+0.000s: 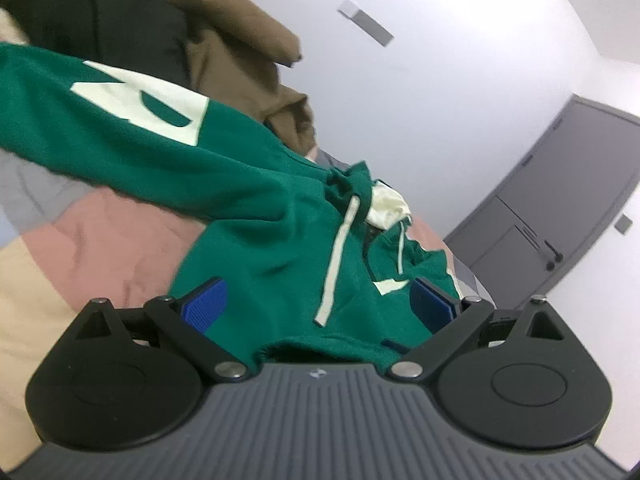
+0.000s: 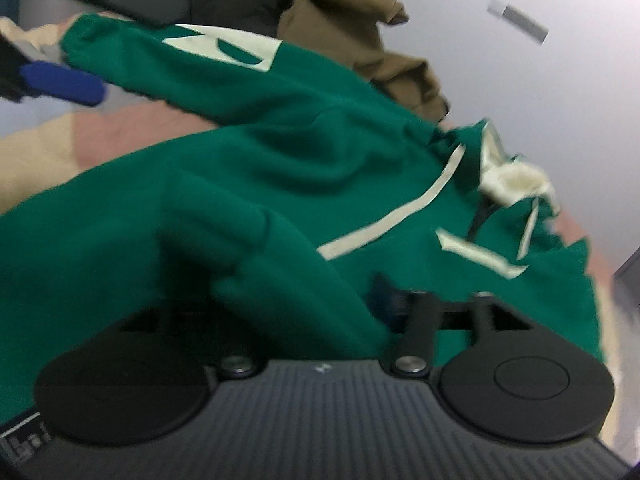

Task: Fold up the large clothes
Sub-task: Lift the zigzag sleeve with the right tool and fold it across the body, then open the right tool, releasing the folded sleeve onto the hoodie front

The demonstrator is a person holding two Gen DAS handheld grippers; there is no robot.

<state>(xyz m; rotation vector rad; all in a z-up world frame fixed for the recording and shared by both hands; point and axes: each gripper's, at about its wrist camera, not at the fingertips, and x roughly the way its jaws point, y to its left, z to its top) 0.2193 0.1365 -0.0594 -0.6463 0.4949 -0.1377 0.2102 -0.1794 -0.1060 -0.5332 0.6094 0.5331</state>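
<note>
Green fleece, soft and matte, fills both views: a large green hooded sweatshirt (image 1: 256,184) lies rumpled across a bed covered by a quilt of pink, beige and grey patches (image 1: 100,240). Its sleeve stretches toward the far left edge of the bed and carries a big cream block letter (image 1: 144,100) with crisp, flat edges. Two flat cream drawstrings (image 1: 336,256) trail from the bunched neckline, where the cream lining of the hood (image 1: 388,204) shows in crinkled folds. Behind the sweatshirt, a heap of brown and black garments (image 1: 224,40) slumps against a smooth white wall.

Ribbed blue pads mark the left gripper (image 1: 320,304), whose jaws stand wide with the sweatshirt's hem between them, the pads not pressing on it. A thick fold of green fabric drapes over the right gripper (image 2: 304,300), hiding one finger; only one dark blue pad (image 2: 380,294) shows, blurred, and its jaws appear parted rather than clamped. A grey panelled door (image 1: 560,208) stands at the far right.
</note>
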